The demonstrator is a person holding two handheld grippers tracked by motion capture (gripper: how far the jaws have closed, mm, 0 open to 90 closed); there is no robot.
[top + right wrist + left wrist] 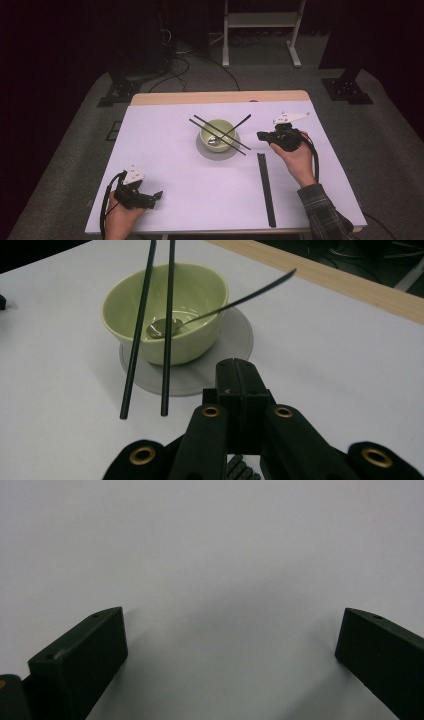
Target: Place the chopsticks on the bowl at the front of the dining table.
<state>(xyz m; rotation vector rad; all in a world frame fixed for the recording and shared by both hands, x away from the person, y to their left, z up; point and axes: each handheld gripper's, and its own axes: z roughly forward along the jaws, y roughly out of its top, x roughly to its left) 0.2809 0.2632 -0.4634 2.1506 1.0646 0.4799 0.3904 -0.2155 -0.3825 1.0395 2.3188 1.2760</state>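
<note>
A pale green glossy ceramic bowl (165, 310) sits on a round grey saucer (235, 342) at the table's centre. Two black chopsticks (150, 325) lie across its rim; a long-handled metal spoon (220, 305) rests inside. At three o'clock, near it, the right gripper (239, 374) is closed, empty. At seven o'clock, well apart, the left gripper (152, 196) stands open.

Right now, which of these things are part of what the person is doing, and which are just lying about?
In the job:
- right gripper, shut
- green bowl
- chopsticks across its rim
- spoon inside
- grey saucer

Lying about:
- black strip
- left gripper, open
</note>
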